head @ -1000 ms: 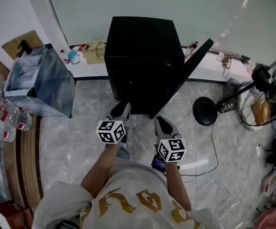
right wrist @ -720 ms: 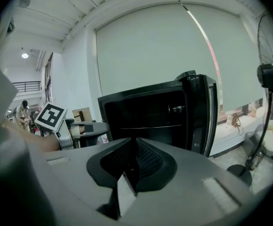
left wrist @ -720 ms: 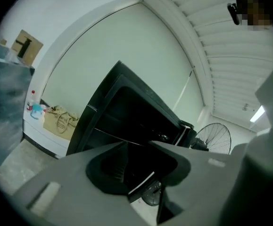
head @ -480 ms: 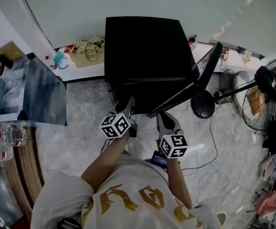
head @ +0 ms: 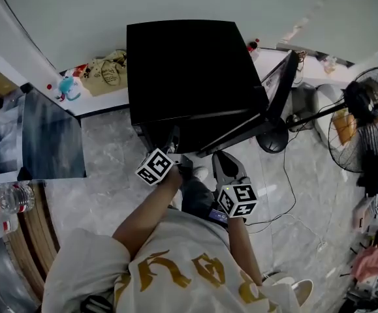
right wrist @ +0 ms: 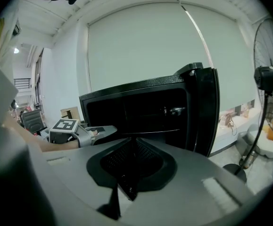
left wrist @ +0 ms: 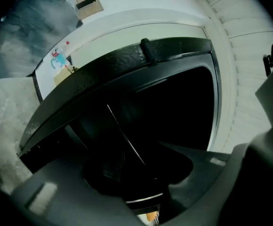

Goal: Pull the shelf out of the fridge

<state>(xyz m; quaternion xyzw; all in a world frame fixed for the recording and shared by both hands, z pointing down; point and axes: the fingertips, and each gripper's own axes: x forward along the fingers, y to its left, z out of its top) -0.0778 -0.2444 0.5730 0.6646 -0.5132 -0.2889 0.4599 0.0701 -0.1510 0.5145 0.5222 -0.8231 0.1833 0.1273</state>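
Reaching toward the open black box-shaped mini fridge (head: 189, 64), the left gripper (head: 173, 137) is pointing its jaws into the dark mouth in the head view. The right gripper (head: 221, 162) is hanging just outside, near the swung-out black door (head: 277, 87). A clear plastic box (head: 45, 135) is sitting well apart to the left; its contents are unclear.

In the left gripper view the jaws are standing apart and gripping nothing. A fine bright line, probably the thin pale-edged shelf (left wrist: 127, 142), is running between them into the cavity.

In the right gripper view the jaws are pressing together on nothing. The shelf is showing as a pale strip inside the fridge, with nothing visible resting on it.

The reach for the shelf seems to be in hand. Next, the left jaws would need to be closing on its front edge and drawing it out level.
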